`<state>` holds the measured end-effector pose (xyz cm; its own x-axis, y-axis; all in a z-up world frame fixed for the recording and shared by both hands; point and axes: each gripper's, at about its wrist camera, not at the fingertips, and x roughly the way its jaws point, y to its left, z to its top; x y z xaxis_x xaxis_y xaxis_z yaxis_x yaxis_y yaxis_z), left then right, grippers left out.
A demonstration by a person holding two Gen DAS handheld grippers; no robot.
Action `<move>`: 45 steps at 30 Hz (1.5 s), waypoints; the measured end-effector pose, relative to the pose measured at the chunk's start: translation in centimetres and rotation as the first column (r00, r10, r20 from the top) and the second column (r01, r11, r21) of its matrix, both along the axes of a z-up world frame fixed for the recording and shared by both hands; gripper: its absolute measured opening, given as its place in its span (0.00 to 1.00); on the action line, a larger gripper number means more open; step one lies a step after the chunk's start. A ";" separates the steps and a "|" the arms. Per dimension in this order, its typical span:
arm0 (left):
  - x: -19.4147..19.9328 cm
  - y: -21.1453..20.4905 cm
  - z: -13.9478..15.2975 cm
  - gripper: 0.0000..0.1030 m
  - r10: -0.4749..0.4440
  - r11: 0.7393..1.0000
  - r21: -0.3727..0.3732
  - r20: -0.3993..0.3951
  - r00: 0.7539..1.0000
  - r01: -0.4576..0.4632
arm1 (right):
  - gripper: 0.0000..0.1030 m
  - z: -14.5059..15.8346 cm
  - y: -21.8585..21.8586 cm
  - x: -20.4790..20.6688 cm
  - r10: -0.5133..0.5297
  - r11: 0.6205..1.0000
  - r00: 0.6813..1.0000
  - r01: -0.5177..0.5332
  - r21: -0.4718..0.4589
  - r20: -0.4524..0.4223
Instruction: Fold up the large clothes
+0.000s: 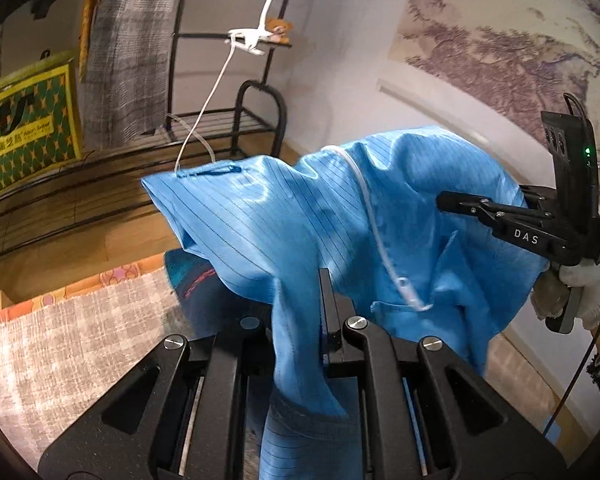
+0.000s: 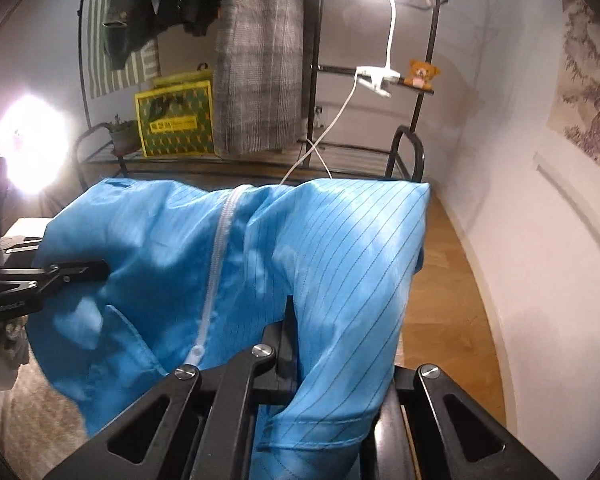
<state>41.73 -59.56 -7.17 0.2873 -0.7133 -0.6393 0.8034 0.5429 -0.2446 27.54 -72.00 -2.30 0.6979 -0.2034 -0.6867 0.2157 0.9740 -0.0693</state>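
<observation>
A large blue pinstriped garment (image 1: 284,224) with a white zipper (image 1: 374,232) hangs in the air between both grippers. My left gripper (image 1: 320,292) is shut on the garment's cloth, which drapes over the fingers. My right gripper (image 2: 290,316) is shut on another part of the same garment (image 2: 340,248), with its zipper (image 2: 216,272) to the left. The right gripper also shows in the left wrist view (image 1: 456,202), at the garment's right side. The left gripper shows in the right wrist view (image 2: 84,270), at the garment's left side.
A grey checked cloth surface (image 1: 72,344) lies below, with a dark folded item (image 1: 196,280) on it. Behind stand a black metal rack (image 2: 404,152), a hanging grey plaid coat (image 2: 256,64), a yellow-green bag (image 2: 176,120), a clip lamp (image 2: 376,76) and bright lights. Wood floor (image 2: 440,280) runs along the white wall.
</observation>
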 end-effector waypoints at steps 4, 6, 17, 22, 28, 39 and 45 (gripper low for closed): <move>1.3 0.4 -2.4 0.20 0.071 0.997 0.042 -0.041 0.997 -0.069 | 0.32 -2.2 -1.7 1.4 -0.075 0.997 0.997 0.074 -0.023 -0.036; 1.6 0.8 -3.1 0.31 0.104 0.994 0.046 -0.042 0.994 -0.102 | 0.37 -3.1 -2.5 1.7 -0.132 0.989 0.990 0.128 -0.077 -0.055; 0.9 2.6 -1.5 0.45 0.155 0.985 0.070 0.034 0.987 -0.157 | 0.64 -4.9 -6.0 -0.1 -0.347 0.934 0.930 0.331 -0.135 -0.121; -0.5 4.9 0.9 0.45 0.164 0.983 0.069 0.059 0.985 -0.168 | 0.60 -2.4 -5.8 -2.3 -0.393 0.917 0.914 0.381 -0.113 -0.104; -3.3 8.1 4.3 0.45 0.157 0.984 0.066 0.094 0.983 -0.163 | 0.60 -0.3 -3.7 -5.1 -0.395 0.914 0.911 0.378 -0.146 -0.120; -11.1 14.0 11.8 0.45 0.129 0.989 0.053 0.176 0.976 -0.140 | 0.60 7.2 2.4 -12.9 -0.381 0.918 0.923 0.371 -0.141 -0.057; -16.3 18.3 16.6 0.45 0.119 0.992 0.008 0.229 0.966 -0.124 | 0.60 13.8 8.0 -16.7 -0.330 0.934 0.944 0.330 -0.140 0.026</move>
<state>25.47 -41.28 9.46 0.5108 -0.6502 -0.5625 0.7639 0.6434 -0.0500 10.87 -64.00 11.54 0.5768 -0.5164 -0.6329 0.5234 0.8285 -0.1989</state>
